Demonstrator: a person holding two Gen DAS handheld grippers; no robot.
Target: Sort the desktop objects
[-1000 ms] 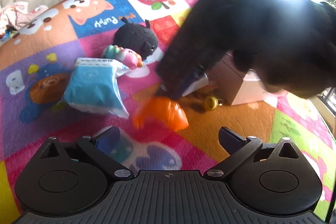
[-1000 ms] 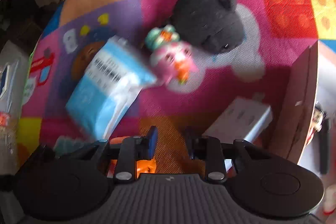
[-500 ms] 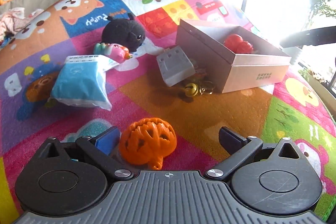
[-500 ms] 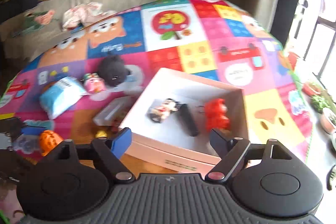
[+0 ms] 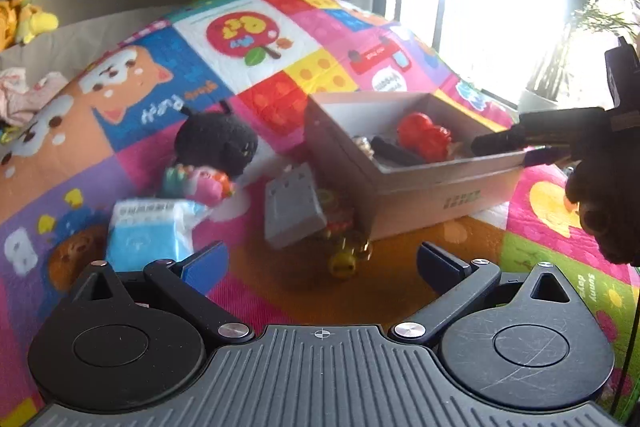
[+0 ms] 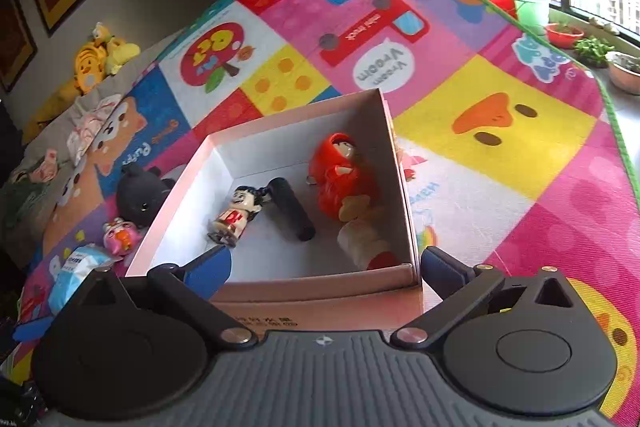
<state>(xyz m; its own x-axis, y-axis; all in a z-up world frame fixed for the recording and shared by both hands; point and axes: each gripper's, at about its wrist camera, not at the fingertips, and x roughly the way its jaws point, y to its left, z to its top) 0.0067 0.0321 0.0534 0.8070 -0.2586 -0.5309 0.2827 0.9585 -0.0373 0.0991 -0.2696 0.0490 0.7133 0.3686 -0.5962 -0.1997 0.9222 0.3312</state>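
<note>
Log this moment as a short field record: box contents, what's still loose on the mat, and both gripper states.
box: open, on play mat
inside box: red toy, boy figurine, black stick, pale blurred item, unclear
loose on mat: black plush, pink toy, blue packet, grey block, yellow bell
left gripper: open, empty
right gripper: open, empty, jaws just opened, over box's near wall

Home: play mat (image 6: pixel 500 115), plush toys (image 6: pixel 96 61)
</note>
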